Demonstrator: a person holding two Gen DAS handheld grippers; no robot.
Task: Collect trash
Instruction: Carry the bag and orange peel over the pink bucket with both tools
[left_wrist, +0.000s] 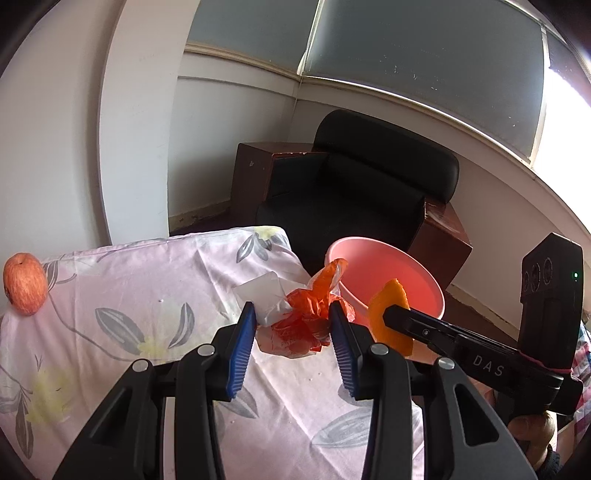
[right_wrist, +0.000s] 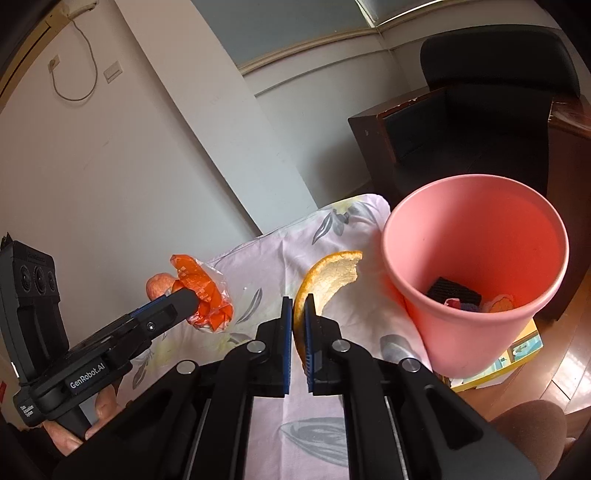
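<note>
My left gripper (left_wrist: 293, 314) is shut on a crumpled orange and clear plastic bag (left_wrist: 306, 321), held just above the floral tablecloth (left_wrist: 147, 277). In the right wrist view the same bag (right_wrist: 207, 291) hangs from the left gripper's tip (right_wrist: 188, 295). My right gripper (right_wrist: 297, 301) is shut on a curved piece of orange peel (right_wrist: 332, 273), close to the left of the pink bin (right_wrist: 461, 332). In the left wrist view the peel (left_wrist: 388, 299) sits in front of the bin (left_wrist: 399, 277). Several scraps lie at the bin's bottom, among them a black piece (right_wrist: 454, 291).
An apple (left_wrist: 26, 282) rests at the cloth's far left edge. A black armchair (left_wrist: 369, 177) and dark wooden side tables (left_wrist: 251, 173) stand behind the table. A yellow box (right_wrist: 517, 350) lies on the floor under the bin. A person's hand (right_wrist: 103, 410) grips the left handle.
</note>
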